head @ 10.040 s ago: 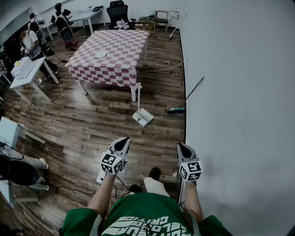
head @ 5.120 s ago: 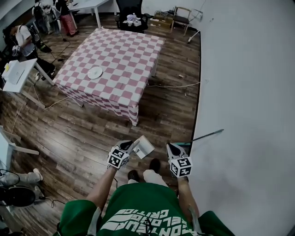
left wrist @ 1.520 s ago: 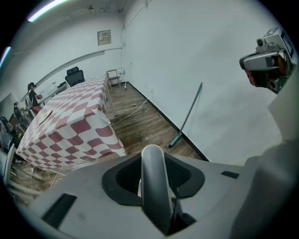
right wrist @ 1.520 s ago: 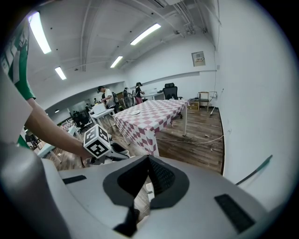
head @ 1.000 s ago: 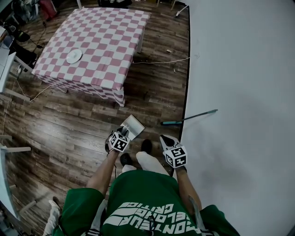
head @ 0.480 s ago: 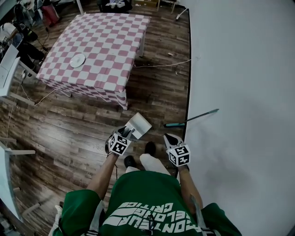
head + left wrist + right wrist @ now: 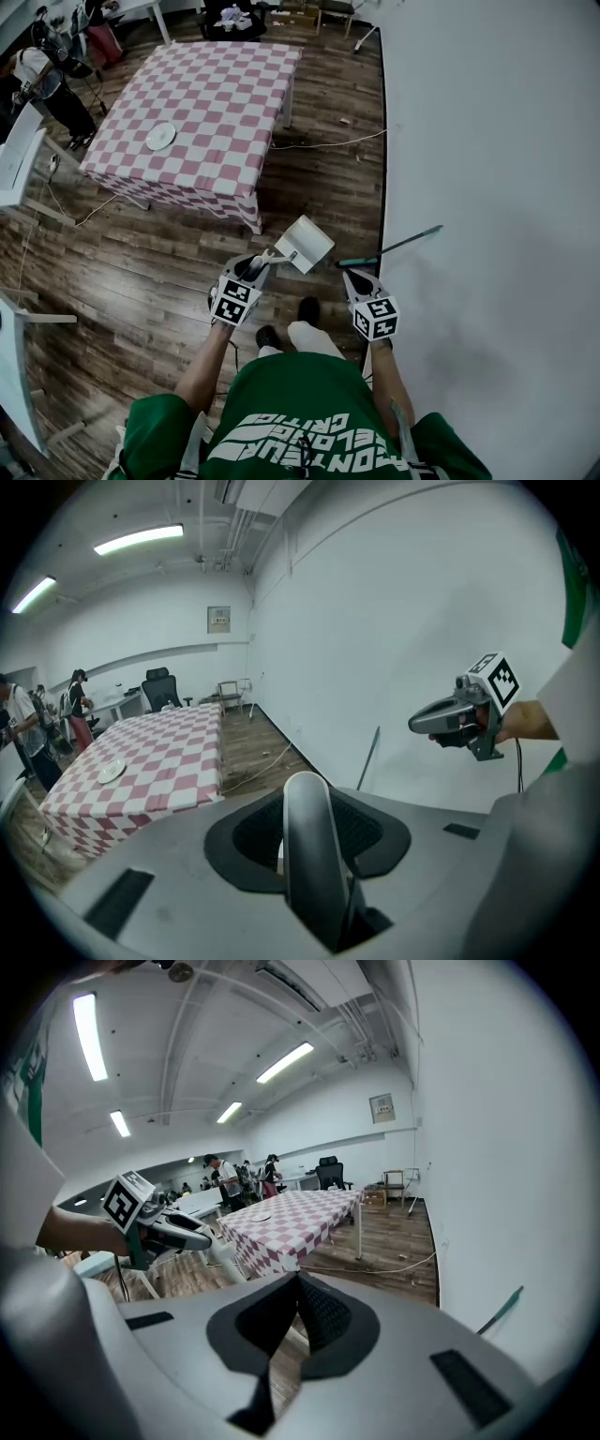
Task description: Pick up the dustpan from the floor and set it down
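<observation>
Pickup is looking done: your left gripper (image 7: 260, 263) is holding the dustpan (image 7: 307, 245), and the pan is hanging in the air out beyond the jaws, clear of the floor (image 7: 169, 253). In the left gripper view the jaws are clamping narrowly on the grey handle (image 7: 312, 846), which is running straight up between them. The pan is hovering over the strip of floor between the near corner of the checked tabletop (image 7: 216, 84) and the white wall (image 7: 487, 187), near the broom (image 7: 389, 247) that is lying along the floor's wall edge. Your right gripper (image 7: 352, 276) is carrying nothing; its own view is showing the jaws pressed together with only floor beyond them. What is remaining is the second half: choosing a spot and setting the dustpan down. No frame is showing where that spot is meant to be.
</observation>
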`<state>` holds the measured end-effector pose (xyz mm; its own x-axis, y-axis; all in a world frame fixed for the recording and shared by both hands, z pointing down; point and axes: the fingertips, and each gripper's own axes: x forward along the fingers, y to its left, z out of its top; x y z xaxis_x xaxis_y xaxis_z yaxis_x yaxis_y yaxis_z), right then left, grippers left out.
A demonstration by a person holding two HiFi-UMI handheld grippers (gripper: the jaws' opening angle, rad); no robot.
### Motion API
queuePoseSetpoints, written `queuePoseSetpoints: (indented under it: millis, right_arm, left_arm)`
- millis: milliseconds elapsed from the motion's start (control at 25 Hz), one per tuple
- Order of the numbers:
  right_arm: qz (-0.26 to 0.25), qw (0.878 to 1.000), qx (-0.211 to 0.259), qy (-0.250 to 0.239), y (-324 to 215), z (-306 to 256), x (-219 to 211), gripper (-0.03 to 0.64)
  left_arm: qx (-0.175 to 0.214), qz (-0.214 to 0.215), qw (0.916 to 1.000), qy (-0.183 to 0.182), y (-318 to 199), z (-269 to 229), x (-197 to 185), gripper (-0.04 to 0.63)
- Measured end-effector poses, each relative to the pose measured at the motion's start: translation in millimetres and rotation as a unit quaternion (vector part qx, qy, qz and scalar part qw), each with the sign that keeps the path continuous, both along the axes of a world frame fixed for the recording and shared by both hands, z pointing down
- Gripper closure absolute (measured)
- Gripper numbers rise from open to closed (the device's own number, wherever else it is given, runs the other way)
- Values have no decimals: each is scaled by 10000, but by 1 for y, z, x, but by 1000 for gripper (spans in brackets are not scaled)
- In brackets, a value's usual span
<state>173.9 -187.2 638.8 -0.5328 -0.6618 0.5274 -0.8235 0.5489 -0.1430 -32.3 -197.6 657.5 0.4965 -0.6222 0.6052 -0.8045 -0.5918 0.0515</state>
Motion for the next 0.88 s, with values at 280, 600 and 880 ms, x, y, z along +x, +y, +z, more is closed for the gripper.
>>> queuePoseSetpoints:
  millis: [280,600,880]
  right_arm:
    - [160,9991,374,-135,-11,-36,12,609]
    - [270,9977,605,-153,-13,-56,21,609]
    - [335,9969,696,-155,-8,-66,24,609]
  left_arm:
    - [497,-48,9982,345,-3,-76,1,472]
    - [1010,-65,9931,599,-4,-131,1,472]
    - [1149,-154,9905,739,-5,-152,-4,472]
